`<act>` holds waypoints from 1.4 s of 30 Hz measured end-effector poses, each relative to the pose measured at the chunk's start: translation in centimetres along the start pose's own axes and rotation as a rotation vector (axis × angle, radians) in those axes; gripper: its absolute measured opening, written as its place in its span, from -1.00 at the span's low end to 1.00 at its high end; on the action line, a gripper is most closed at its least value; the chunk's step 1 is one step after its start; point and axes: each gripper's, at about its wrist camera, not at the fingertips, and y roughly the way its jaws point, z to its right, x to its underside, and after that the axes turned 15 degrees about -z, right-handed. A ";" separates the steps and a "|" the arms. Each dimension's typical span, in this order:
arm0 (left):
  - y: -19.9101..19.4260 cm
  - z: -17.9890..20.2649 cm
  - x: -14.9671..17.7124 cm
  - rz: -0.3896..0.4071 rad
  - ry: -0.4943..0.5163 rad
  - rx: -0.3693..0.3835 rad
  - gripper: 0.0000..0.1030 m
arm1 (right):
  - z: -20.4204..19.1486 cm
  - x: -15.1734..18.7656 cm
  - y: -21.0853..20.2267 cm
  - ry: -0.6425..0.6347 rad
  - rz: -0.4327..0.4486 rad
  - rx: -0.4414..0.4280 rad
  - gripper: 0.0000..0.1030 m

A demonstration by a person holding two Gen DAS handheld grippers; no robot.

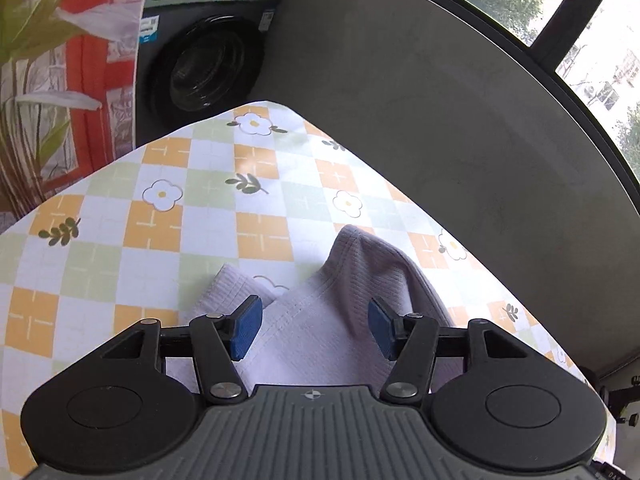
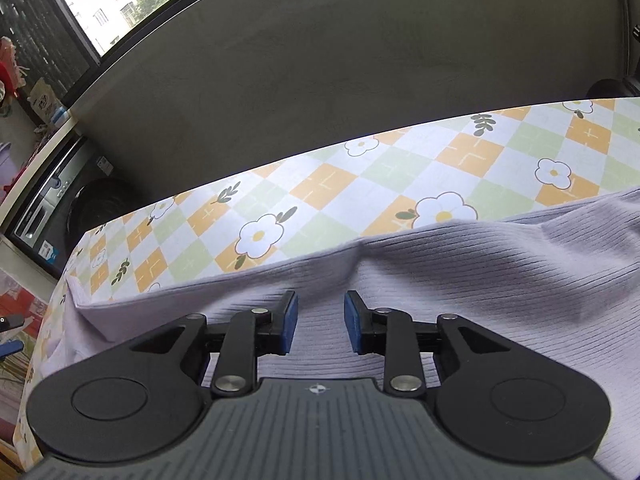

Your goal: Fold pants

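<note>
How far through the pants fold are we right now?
Partly folded, it seems: the lilac pants lie on the checked tablecloth with a doubled edge at their left. Nothing is in hand: the left tool stands open over a raised hump of fabric, and the right tool is open above flat cloth. Left: flattening that hump and wrinkles, plus any further fold.

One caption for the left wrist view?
Left gripper open above lilac pants on a flowered tablecloth.

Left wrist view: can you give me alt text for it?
The left gripper hovers with its fingers open over the pale lilac ribbed pants, a raised fold between them but unpinched. The pants lie on a checked, flowered tablecloth; a washing machine stands behind.
</note>
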 end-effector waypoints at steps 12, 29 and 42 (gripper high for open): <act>2.7 -7.0 4.5 -0.136 -0.391 0.147 0.01 | -0.7 6.4 -2.2 -0.080 -0.109 0.030 -0.43; -0.4 -2.9 4.1 0.052 -0.235 0.060 -0.84 | -3.0 11.7 -4.6 -0.367 -0.161 0.089 -0.39; -3.3 -2.4 4.7 0.116 -0.216 0.043 -0.84 | -4.2 13.7 -3.2 -0.550 -0.202 0.187 -0.22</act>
